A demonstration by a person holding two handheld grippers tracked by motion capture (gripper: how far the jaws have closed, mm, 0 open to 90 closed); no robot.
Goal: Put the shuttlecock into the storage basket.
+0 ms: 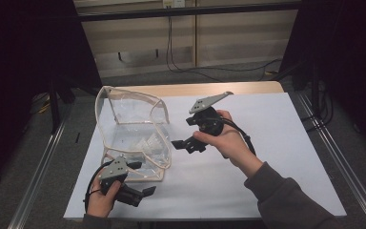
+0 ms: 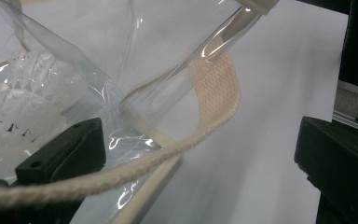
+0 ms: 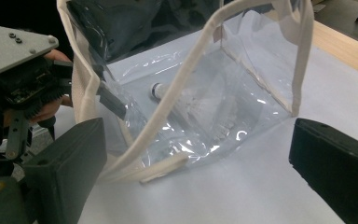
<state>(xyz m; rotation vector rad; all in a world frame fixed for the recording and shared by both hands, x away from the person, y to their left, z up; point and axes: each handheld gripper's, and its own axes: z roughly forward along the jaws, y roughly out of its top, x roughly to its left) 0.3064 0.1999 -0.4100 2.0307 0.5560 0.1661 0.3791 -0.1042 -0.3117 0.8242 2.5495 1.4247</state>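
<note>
A clear plastic bag [image 1: 128, 114] with beige trim stands open on the left half of the white table [image 1: 276, 143]. A white shuttlecock [image 1: 153, 142] lies inside it, with its feathers [image 2: 18, 98] behind the plastic and its cork end toward the left in the right gripper view [image 3: 200, 105]. My left gripper [image 1: 142, 178] is open at the bag's near corner. The bag's trimmed edge [image 2: 158, 172] and a beige strap [image 2: 219, 88] lie between its wide-apart jaws [image 2: 191, 158]. My right gripper [image 1: 183, 132] is open just right of the bag and faces its side [image 3: 256, 51], with nothing between its jaws [image 3: 200, 172].
The right half of the table is bare white sheet, with a wooden edge [image 1: 209, 88] at the back. Metal rails [image 1: 333, 152] run along both sides. Cables [image 1: 205, 70] lie on the floor beyond. The left hand and its grey-plated gripper [image 3: 14, 70] show beside the bag.
</note>
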